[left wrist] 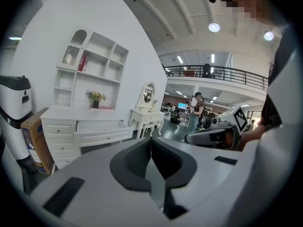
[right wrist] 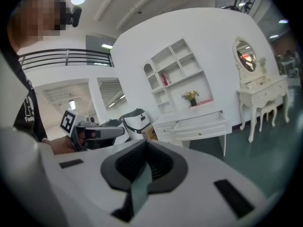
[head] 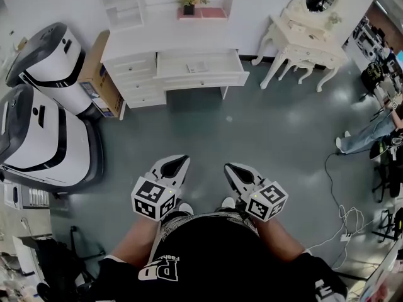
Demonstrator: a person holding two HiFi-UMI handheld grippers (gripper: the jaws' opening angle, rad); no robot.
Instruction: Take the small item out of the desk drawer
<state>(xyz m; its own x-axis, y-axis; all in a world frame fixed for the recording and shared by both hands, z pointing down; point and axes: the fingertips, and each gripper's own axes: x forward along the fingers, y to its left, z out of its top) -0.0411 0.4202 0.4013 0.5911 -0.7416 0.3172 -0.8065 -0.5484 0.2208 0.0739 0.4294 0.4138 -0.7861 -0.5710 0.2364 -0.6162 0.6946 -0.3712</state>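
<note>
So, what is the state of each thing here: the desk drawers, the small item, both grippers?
wide desk drawer: pulled open
small item: lying inside the open drawer
side drawers: closed
left gripper: shut, empty
right gripper: shut, empty

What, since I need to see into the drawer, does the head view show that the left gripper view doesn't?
Only the head view: a small item lying inside the open drawer. Only the left gripper view: a red book on the shelves and a balcony railing. Both: the white desk, flower pot and dressing table.
</note>
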